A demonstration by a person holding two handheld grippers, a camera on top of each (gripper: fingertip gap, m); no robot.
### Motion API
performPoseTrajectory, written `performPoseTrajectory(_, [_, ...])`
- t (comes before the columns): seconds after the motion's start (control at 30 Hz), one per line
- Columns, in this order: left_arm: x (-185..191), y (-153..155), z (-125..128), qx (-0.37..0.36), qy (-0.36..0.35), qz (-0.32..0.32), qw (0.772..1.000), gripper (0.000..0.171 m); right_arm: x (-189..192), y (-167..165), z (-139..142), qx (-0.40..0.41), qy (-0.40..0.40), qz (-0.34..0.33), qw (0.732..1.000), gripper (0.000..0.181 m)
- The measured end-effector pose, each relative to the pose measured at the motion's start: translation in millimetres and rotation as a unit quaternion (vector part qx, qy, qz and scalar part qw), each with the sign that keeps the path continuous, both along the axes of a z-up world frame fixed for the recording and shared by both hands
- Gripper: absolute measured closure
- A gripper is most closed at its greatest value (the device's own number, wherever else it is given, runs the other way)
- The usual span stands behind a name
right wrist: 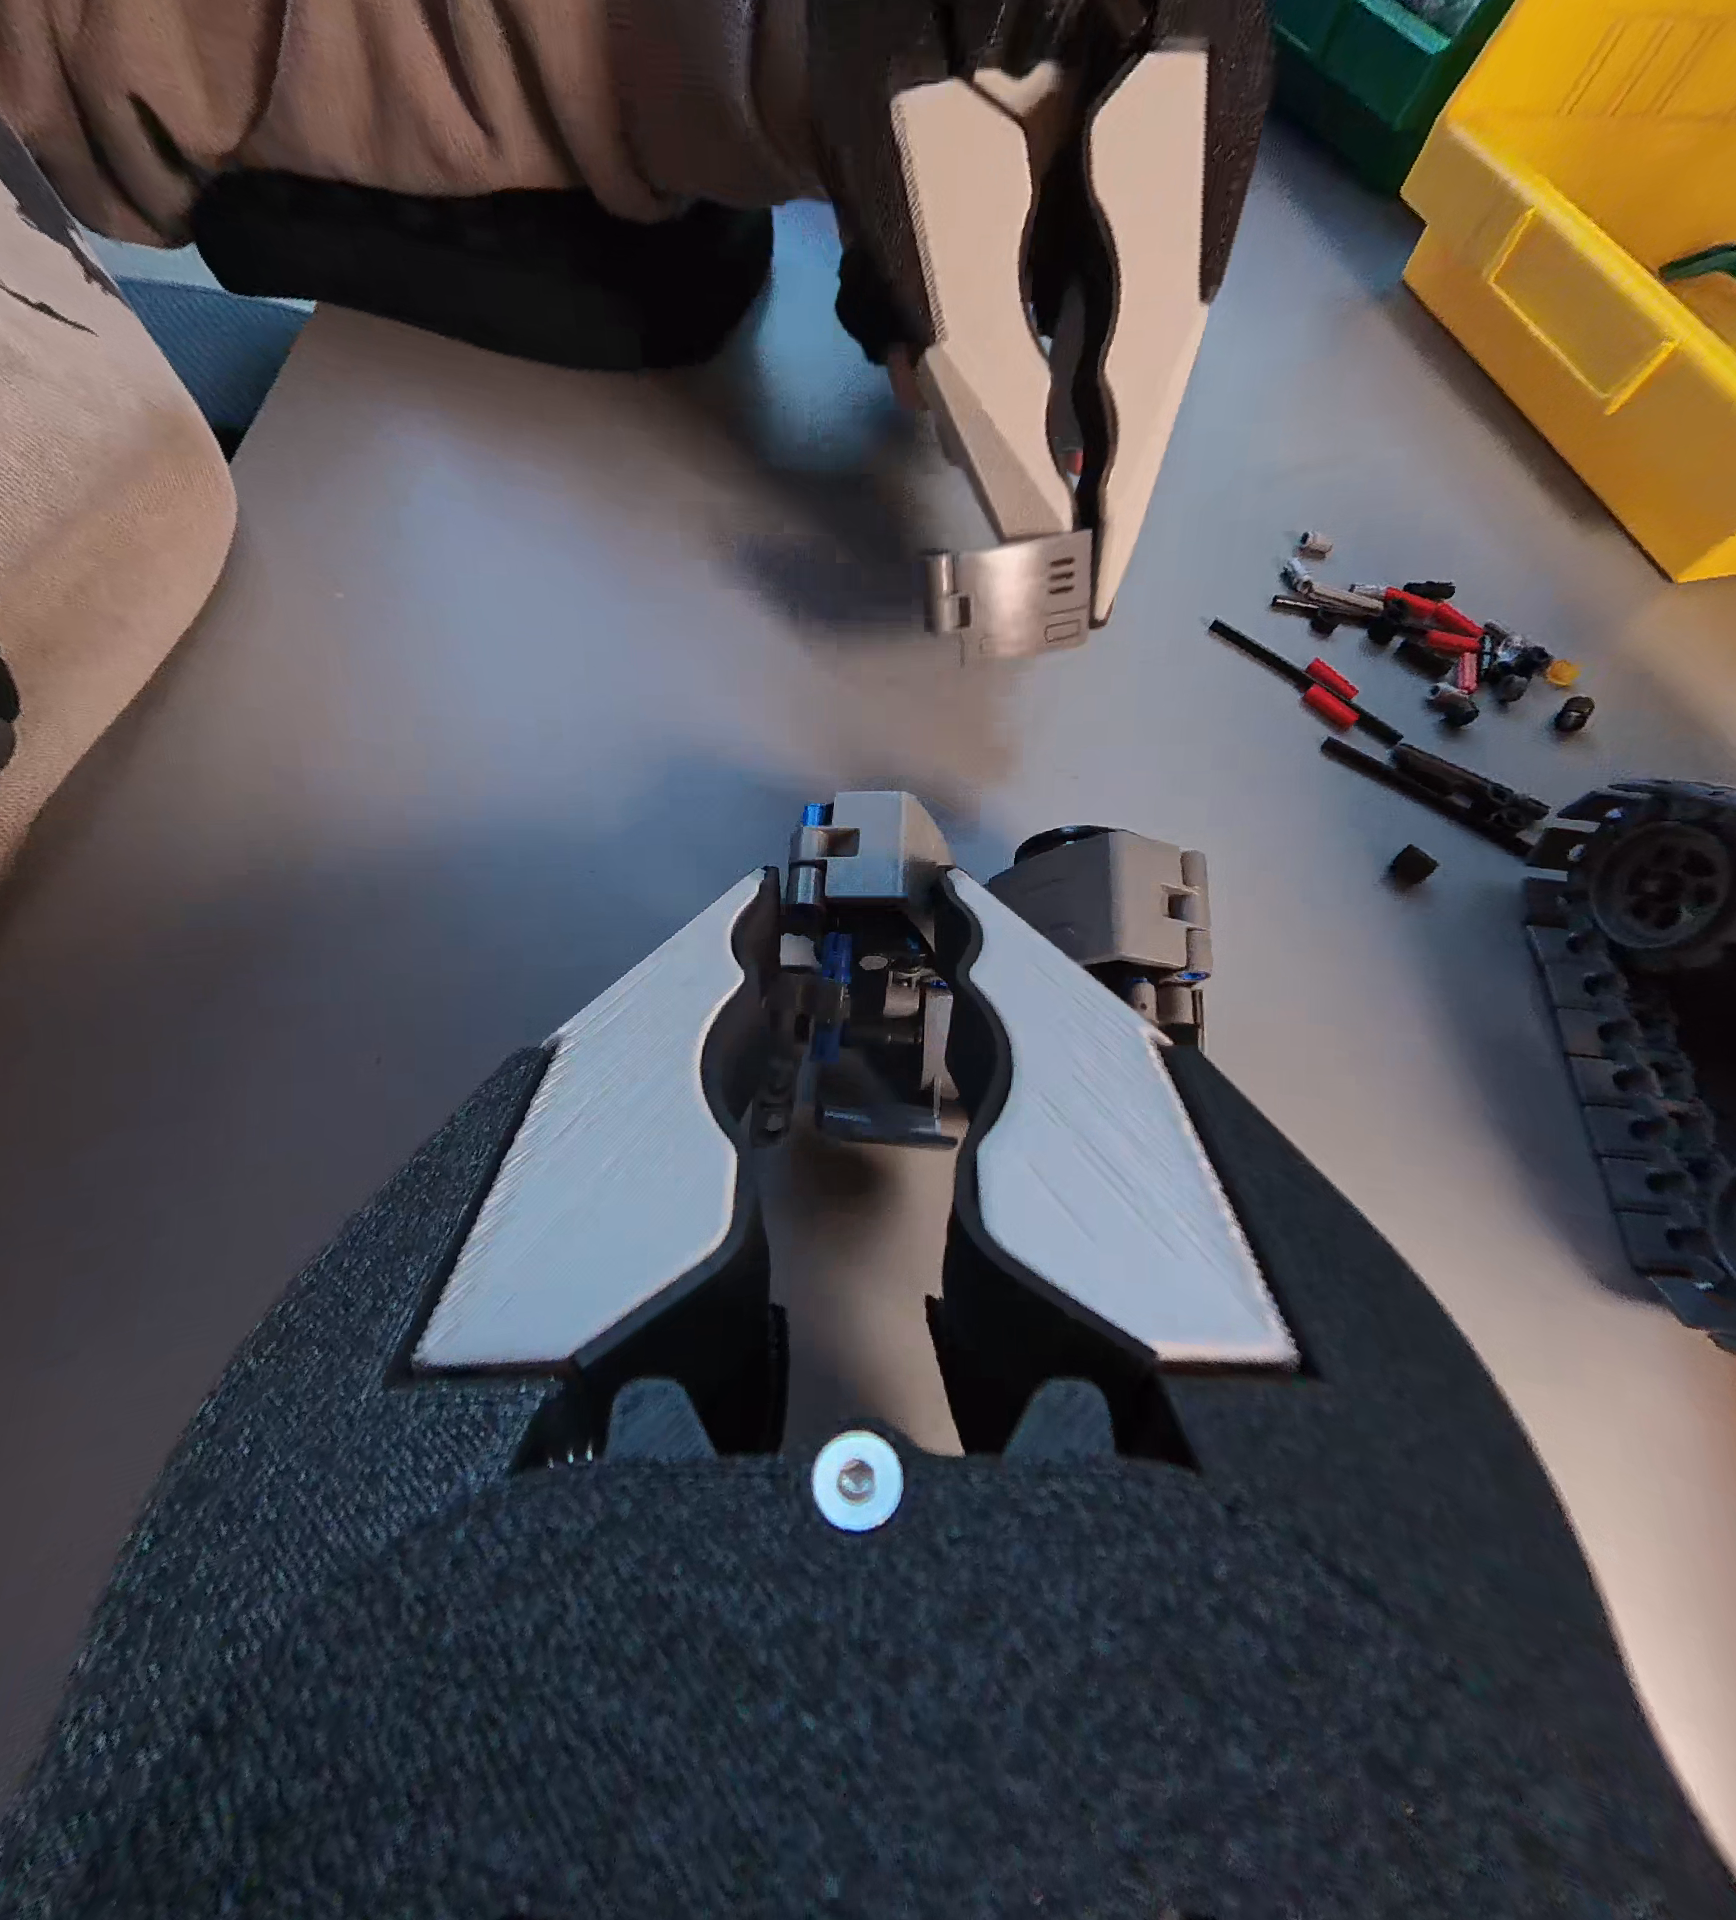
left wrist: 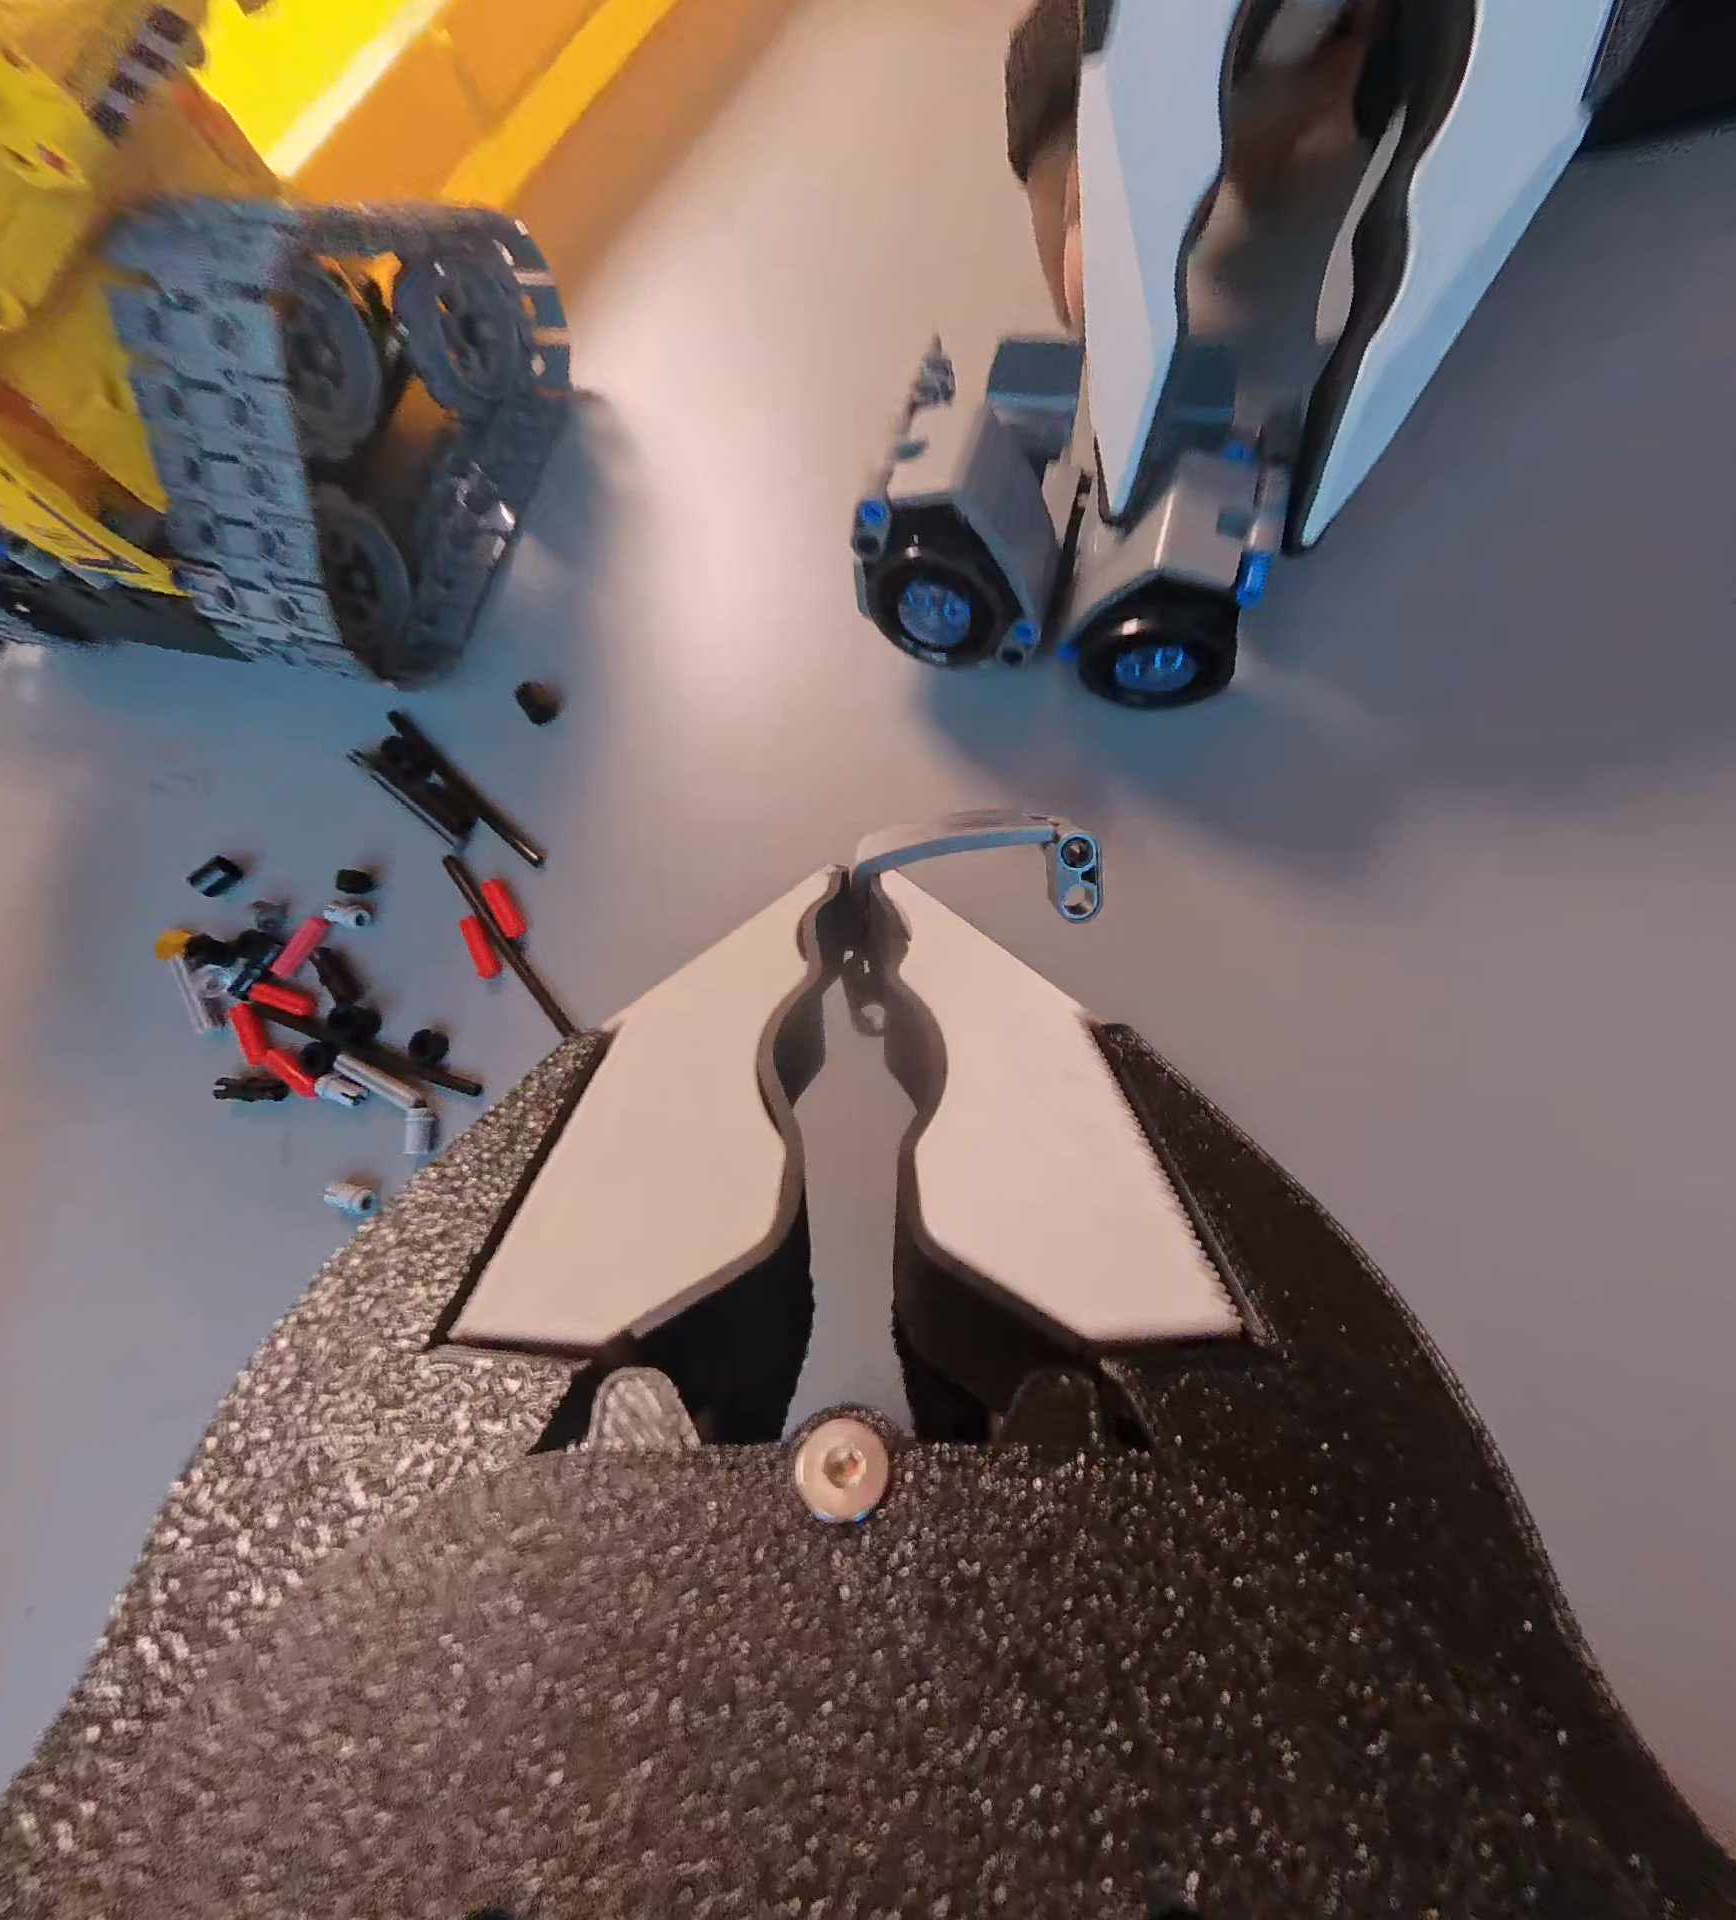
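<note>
My left gripper [left wrist: 848, 883] is shut on a thin curved grey panel piece [left wrist: 978, 842] and holds it by one end above the grey table; the panel's free end has two pin holes. My right gripper [right wrist: 856, 883] is shut on a grey twin-motor block [right wrist: 879, 831] with black ends and blue hubs, which rests on or just above the table. In the left wrist view the right gripper [left wrist: 1207, 520] comes down on the block [left wrist: 957, 551] from the top right. In the right wrist view the left gripper [right wrist: 1082, 551] holds the panel [right wrist: 1009, 592] just beyond the block.
A yellow tracked model vehicle [left wrist: 220, 416] stands at the left, with its tracks [right wrist: 1674, 1039] at the right wrist view's right edge. A pile of small red, black and grey pins and axles [left wrist: 324, 997] lies beside it. Yellow [right wrist: 1622, 260] and green [right wrist: 1363, 62] bins stand behind. A person's beige sleeve [right wrist: 324, 94] is beyond. Across from one pair of fingers to the other is roughly 10 cm.
</note>
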State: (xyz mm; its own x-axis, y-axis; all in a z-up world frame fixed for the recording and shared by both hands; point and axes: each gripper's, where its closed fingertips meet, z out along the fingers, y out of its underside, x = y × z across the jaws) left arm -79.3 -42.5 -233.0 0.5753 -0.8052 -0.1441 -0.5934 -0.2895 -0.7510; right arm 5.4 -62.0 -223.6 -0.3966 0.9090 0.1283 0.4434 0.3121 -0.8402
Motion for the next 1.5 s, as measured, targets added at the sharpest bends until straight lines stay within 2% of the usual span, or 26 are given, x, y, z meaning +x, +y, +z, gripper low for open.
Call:
performPoseTrajectory(0.13, [2,1,31,-0.019,-0.117,0.020,0.993,0.170,-3,4,20,-0.033,0.043,-0.012,0.998,0.150])
performPoseTrajectory(0.23, [7,4,48,-0.074,-0.238,0.043,0.967,0.170,-9,13,45,-0.033,0.104,-0.043,0.993,0.147])
performPoseTrajectory(0.3, [14,5,54,-0.114,-0.308,0.047,0.943,0.170,-16,17,60,-0.001,0.147,-0.070,0.987,0.145])
performPoseTrajectory(0.37, [23,6,53,-0.155,-0.348,0.052,0.923,0.170,-24,15,70,0.045,0.181,-0.085,0.979,0.143])
performPoseTrajectory(0.47, [42,3,50,-0.208,-0.391,0.042,0.896,0.170,-33,8,68,0.132,0.191,-0.086,0.969,0.144])
performPoseTrajectory(0.53, [52,-1,46,-0.229,-0.391,0.031,0.891,0.170,-36,6,62,0.163,0.182,-0.080,0.966,0.150])
performPoseTrajectory(0.6, [58,-4,42,-0.236,-0.385,0.027,0.892,0.170,-36,8,58,0.168,0.177,-0.084,0.966,0.172])
performPoseTrajectory(0.63, [60,-6,41,-0.240,-0.382,0.022,0.892,0.169,-34,11,57,0.161,0.173,-0.086,0.968,0.174])
performPoseTrajectory(0.7, [60,-9,42,-0.236,-0.380,0.009,0.895,0.166,-31,17,56,0.093,0.155,-0.099,0.979,0.177])
performPoseTrajectory(0.8, [51,-5,54,-0.155,-0.353,0.002,0.923,0.154,-25,21,58,-0.039,0.126,-0.104,0.986,0.177])
performPoseTrajectory(0.9, [54,-12,73,-0.068,-0.328,-0.037,0.941,0.154,-25,20,54,-0.079,0.101,-0.107,0.986,0.178])
performPoseTrajectory(1.0, [65,-19,75,-0.020,-0.289,-0.065,0.955,0.150,-27,11,48,-0.075,0.081,-0.093,0.989,0.177])
performPoseTrajectory(1.07, [64,-21,72,-0.007,-0.269,-0.069,0.961,0.157,-26,7,47,-0.067,0.084,-0.082,0.991,0.177])
performPoseTrajectory(1.13, [64,-24,76,-0.006,-0.279,-0.079,0.957,0.159,-25,2,52,-0.082,0.090,-0.070,0.990,0.177])
performPoseTrajectory(1.2, [64,-24,76,0.002,-0.267,-0.080,0.960,0.148,-24,-2,52,-0.076,0.088,-0.056,0.992,0.177])
performPoseTrajectory(1.3, [73,-34,73,-0.004,-0.254,-0.112,0.961,0.154,-24,-12,51,-0.075,0.085,-0.037,0.993,0.178])
performPoseTrajectory(1.5, [72,-33,76,-0.017,-0.253,-0.110,0.961,0.157,-23,-9,56,-0.081,0.092,-0.039,0.992,0.179])
